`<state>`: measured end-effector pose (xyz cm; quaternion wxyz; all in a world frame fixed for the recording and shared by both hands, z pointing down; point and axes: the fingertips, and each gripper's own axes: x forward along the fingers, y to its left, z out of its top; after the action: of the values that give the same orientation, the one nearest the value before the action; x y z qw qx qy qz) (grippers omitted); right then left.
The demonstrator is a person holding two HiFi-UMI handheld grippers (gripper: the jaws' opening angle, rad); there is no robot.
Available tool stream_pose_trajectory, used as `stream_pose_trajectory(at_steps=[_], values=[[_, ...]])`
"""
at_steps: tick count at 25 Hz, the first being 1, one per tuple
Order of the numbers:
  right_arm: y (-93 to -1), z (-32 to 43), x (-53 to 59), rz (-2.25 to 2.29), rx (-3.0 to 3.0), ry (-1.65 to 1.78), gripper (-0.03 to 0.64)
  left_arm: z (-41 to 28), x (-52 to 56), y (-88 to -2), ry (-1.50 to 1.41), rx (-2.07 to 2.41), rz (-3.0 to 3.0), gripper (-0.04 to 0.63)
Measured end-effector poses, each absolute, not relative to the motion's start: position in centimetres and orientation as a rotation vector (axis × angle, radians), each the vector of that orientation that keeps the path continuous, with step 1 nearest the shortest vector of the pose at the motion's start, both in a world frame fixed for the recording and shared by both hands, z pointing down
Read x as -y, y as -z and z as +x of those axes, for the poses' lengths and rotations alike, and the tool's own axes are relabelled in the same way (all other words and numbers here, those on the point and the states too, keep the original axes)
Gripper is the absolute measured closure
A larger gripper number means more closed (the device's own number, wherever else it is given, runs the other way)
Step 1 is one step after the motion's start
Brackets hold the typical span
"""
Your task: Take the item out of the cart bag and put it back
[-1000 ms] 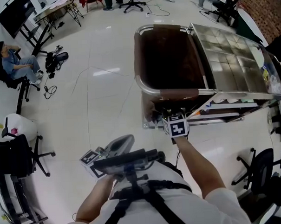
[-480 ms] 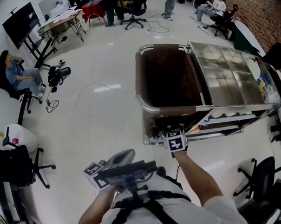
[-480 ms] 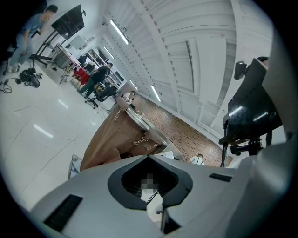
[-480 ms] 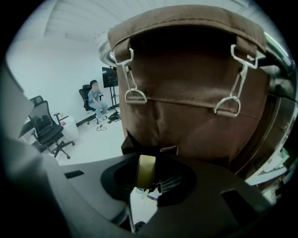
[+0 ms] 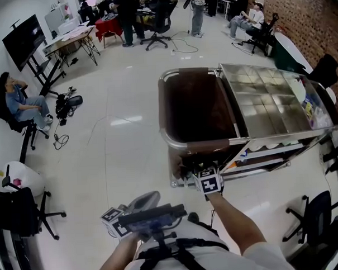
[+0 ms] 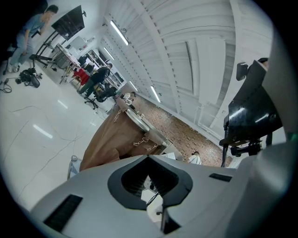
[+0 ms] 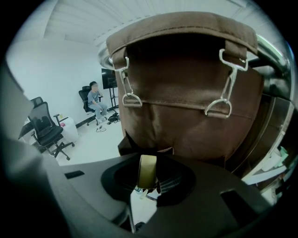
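Open glossy white floor (image 5: 119,139) to my left and ahead. One black office chair (image 5: 18,214) stands far left and another chair (image 5: 318,214) is near on the right, so there is less room on that side. The cart's rounded steel rim (image 5: 170,134) runs right in front of me. The brown cart bag (image 5: 193,105) hangs inside it, mouth open and dark. Beside the bag is a flat steel top (image 5: 268,107), shiny, creased into a grid. My right gripper (image 7: 149,179) sits low near the bag's near end wall. Its jaws have just been closing and are clamped on a yellowish roll (image 7: 147,168): thin, edge-on, upright, outside the bag. The bag cloth is matte and suede-like, with a seam and two wire clips (image 7: 222,90) hanging from straps. My left gripper (image 6: 150,183) is back by my chest, jaws apart, nothing in them.
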<state>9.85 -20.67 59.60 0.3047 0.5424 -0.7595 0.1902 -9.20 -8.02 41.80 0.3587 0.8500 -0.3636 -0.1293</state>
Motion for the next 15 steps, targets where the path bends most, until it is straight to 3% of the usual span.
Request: stream_pose_trajectory(at_steps=[15], values=[[-56.2, 10.0, 19.3, 1.437, 2.082, -0.450, 0.543, -7.8, 8.0, -41.5, 0.342, 0.882, 2.204, 0.595]])
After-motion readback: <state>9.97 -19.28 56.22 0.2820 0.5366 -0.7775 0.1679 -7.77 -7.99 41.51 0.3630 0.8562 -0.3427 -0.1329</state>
